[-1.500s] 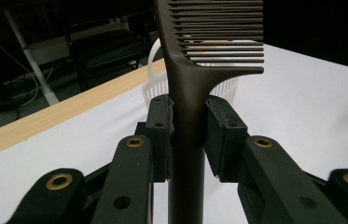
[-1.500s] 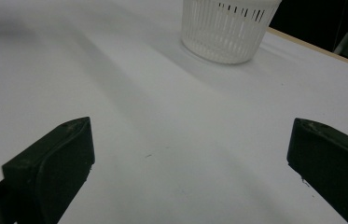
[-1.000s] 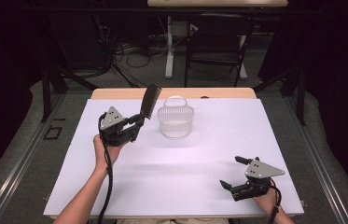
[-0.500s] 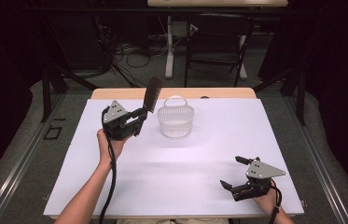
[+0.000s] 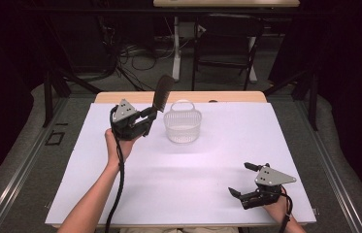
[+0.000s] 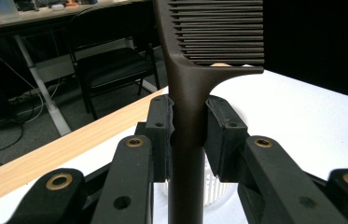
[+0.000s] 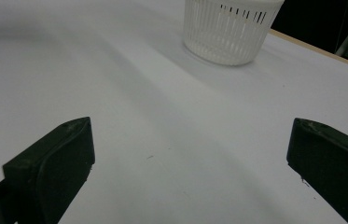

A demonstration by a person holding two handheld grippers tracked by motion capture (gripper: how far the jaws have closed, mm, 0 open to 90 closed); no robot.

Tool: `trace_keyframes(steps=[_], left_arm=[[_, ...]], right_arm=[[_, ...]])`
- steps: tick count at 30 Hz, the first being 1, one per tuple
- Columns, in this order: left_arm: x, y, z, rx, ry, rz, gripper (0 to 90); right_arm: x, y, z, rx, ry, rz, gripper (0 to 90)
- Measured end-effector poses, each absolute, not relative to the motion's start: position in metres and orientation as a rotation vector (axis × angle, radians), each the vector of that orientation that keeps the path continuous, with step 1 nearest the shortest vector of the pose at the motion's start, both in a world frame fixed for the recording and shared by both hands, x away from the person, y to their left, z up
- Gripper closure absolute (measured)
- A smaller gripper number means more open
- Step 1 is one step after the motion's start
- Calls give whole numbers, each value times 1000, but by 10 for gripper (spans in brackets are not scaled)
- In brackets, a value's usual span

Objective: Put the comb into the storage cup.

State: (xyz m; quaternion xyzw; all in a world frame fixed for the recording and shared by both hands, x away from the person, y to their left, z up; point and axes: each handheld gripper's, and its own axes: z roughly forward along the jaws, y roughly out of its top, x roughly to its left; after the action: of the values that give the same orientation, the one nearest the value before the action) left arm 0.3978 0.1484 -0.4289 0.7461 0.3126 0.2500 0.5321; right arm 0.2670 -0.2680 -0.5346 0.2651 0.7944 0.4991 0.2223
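Left tool point(image 5: 148, 115) clamped on comb point(image 5: 162, 92) handle, right tool point(image 5: 244, 180) wide, nothing held

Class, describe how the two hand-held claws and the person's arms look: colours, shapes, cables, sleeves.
Both the left claw and the right claw are black, each topped by a grey three-cornered plate and trailing a black cable. Their linkage arms show brass-coloured pivot rings, and the pads are blocky black. The forearms are bare, with no sleeves visible.

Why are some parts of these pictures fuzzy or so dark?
High view: the white table is brightly lit, the room behind dark. Left gripper view: the comb is sharp, the near jaws soft. Right gripper view: the basket and the close jaws look blurry, with a soft shadow under the basket.
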Motion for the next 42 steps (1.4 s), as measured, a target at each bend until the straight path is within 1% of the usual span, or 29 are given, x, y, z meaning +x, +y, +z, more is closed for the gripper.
trace_keyframes(steps=[42], left_arm=[[430, 116, -421, 1762, 718, 610, 728]], right_arm=[[266, -269, -535, 732, 2198, 1377, 6]])
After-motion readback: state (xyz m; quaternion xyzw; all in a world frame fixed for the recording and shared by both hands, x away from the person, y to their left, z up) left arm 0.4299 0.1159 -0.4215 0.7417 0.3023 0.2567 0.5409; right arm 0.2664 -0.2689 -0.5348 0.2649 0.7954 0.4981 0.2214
